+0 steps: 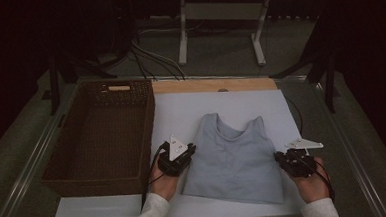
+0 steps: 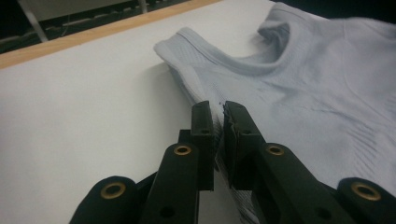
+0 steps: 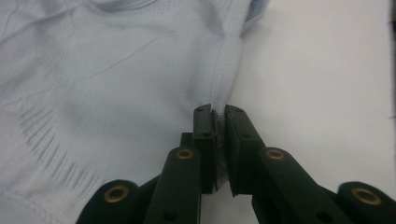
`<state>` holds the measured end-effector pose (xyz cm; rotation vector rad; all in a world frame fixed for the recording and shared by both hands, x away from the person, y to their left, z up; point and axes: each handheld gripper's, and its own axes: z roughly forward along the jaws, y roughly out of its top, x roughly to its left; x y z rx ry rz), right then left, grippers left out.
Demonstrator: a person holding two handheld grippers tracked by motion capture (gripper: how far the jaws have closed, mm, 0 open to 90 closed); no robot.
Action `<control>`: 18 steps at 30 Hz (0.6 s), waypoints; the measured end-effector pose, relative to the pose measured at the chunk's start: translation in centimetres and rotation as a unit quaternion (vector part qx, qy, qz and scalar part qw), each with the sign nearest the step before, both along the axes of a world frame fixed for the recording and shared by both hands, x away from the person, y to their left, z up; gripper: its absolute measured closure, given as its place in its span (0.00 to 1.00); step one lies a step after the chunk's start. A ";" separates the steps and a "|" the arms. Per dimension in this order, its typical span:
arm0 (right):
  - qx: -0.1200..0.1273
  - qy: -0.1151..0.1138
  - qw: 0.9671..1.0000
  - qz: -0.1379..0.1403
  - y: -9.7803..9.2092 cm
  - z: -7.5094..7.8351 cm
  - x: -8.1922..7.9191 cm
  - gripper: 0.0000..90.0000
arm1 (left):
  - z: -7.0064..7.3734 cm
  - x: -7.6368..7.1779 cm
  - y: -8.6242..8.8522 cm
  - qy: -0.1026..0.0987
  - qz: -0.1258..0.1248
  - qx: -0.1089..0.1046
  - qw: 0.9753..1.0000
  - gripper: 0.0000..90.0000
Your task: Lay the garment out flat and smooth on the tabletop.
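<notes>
A: What lies on the desk (image 1: 111, 213)?

B: A pale blue-grey tank top (image 1: 233, 156) lies flat on the white surface, neck opening toward the far edge and hem toward the person. A brown woven basket (image 1: 102, 138) sits just to its left, along the desk's left side.

A: Where are the two grippers?

B: The left gripper (image 1: 188, 151) is at the top's left side seam, below the armhole. The right gripper (image 1: 279, 156) is at the right side seam, at about the same height. A hand holds each one, with white sleeves coming in from the near edge.

A: Are the jaws holding anything?

B: Yes. In the left gripper view, the left gripper's (image 2: 218, 116) jaws are nearly closed, pinching the ribbed edge of the tank top (image 2: 317, 107) between them. In the right gripper view, the right gripper's (image 3: 218, 121) jaws are likewise clamped on the stitched side edge of the tank top (image 3: 107, 79), with bare desk (image 3: 327, 93) on the right.
</notes>
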<state>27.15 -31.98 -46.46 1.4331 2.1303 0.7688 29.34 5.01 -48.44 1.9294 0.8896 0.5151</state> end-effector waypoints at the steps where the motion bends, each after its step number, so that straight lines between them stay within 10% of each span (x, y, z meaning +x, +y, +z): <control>1: -0.003 -0.004 1.000 -0.001 -0.1 0.1 0.1 0.93 | -0.1 -0.1 -0.1 0.003 -0.002 -0.001 1.000 0.93; 18: -0.026 -0.010 1.000 0.001 0.1 0.1 -0.2 0.93 | -1.0 -0.8 0.0 0.015 -0.009 0.015 1.000 0.92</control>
